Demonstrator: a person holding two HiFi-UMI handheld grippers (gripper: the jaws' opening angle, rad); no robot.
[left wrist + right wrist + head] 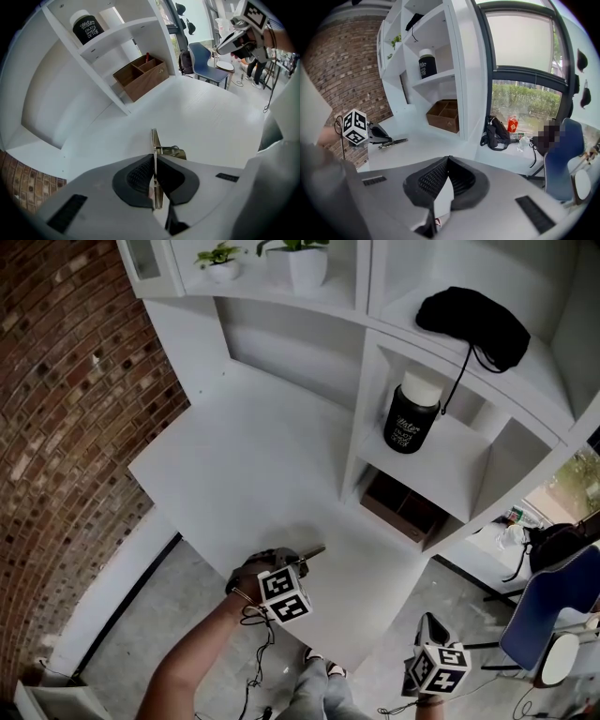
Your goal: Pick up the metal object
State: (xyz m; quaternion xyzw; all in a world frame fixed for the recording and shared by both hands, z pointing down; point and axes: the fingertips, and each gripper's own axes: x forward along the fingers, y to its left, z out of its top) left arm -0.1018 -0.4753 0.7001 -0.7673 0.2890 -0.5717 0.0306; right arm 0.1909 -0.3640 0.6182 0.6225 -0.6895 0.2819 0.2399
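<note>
My left gripper (154,158) has its fingers (137,174) pinching the thin metal object (153,139) low at the table (206,117). Its long axis runs out past the tips toward 12 o'clock. My right gripper (447,159), pressed together and empty, hangs well apart at 4 o'clock.

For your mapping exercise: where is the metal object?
The metal object is lower centre in the head view, clamped in the left hand-held gripper near the desk's front edge.

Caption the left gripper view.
Left gripper shut on the metal object at the white desk, shelves behind.
</note>
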